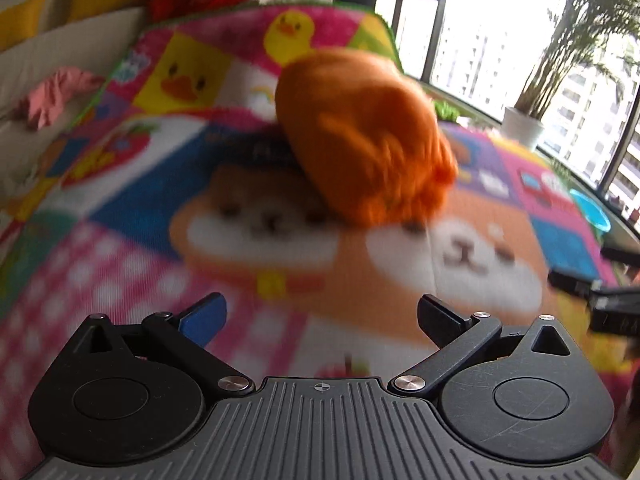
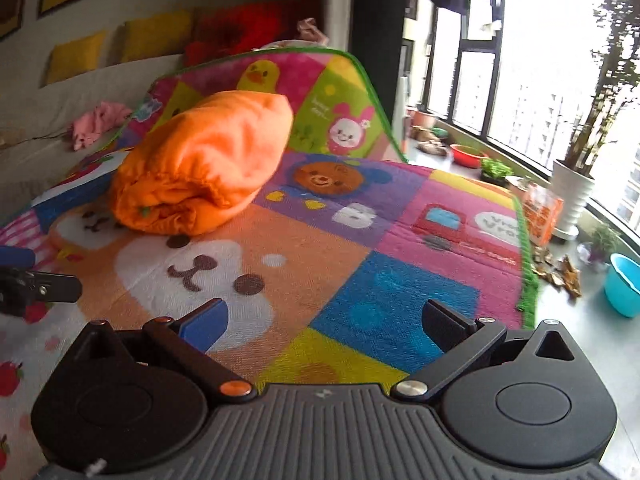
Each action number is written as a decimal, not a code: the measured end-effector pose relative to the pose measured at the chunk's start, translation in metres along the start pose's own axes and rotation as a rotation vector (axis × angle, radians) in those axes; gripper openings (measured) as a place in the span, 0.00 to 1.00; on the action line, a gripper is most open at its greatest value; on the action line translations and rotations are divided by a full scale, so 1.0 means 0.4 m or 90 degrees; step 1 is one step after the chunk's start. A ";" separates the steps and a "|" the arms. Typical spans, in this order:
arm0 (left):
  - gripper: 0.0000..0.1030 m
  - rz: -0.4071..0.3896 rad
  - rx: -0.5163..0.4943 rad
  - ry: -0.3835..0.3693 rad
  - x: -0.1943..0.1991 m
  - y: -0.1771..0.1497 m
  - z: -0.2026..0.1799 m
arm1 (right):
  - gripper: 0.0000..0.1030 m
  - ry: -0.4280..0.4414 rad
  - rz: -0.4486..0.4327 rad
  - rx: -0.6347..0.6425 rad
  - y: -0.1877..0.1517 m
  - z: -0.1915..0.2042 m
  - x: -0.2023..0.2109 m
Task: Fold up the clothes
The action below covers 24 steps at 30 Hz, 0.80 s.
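A bright orange fabric garment (image 2: 200,164), folded into a thick rolled bundle with a gathered hem showing at its near end, is seen lying on a colourful cartoon-patterned play mat (image 2: 360,280), toward the mat's far left part, over a printed bear face. Both the left tool (image 1: 320,316) and right tool (image 2: 324,320) are held spread wide, grasping nothing. A pink crumpled cloth (image 2: 98,122) lies beyond the mat's left edge; a white planter (image 2: 572,196) stands by the windows.
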<state>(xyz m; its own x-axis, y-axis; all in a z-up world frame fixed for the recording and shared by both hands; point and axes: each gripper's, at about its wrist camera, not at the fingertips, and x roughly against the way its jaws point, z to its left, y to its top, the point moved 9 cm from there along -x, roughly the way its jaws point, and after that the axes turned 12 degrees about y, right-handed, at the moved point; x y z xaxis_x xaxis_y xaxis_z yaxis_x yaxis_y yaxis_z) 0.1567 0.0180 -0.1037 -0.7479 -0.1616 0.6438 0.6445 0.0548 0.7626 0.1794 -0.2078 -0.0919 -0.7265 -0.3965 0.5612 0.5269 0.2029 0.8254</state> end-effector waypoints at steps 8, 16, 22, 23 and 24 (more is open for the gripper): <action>1.00 0.004 -0.025 0.032 0.002 -0.012 -0.012 | 1.00 0.062 0.062 0.031 -0.012 -0.024 -0.041; 1.00 0.004 -0.030 0.035 -0.005 -0.013 -0.016 | 1.00 0.139 0.065 0.047 -0.015 -0.053 -0.056; 1.00 0.004 -0.029 0.033 -0.006 -0.013 -0.015 | 1.00 0.141 0.063 0.046 -0.017 -0.053 -0.054; 1.00 0.004 -0.028 0.033 -0.006 -0.013 -0.015 | 1.00 0.141 0.063 0.046 -0.017 -0.053 -0.054; 1.00 0.004 -0.028 0.032 -0.006 -0.013 -0.015 | 1.00 0.142 0.062 0.046 -0.017 -0.054 -0.053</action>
<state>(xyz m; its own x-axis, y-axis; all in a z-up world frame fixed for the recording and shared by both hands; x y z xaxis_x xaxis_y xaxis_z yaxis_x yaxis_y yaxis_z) 0.1561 0.0122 -0.1094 -0.7357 -0.2112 0.6436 0.6563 0.0124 0.7544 0.2008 -0.2201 -0.1109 -0.5543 -0.5576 0.6179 0.5514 0.3102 0.7745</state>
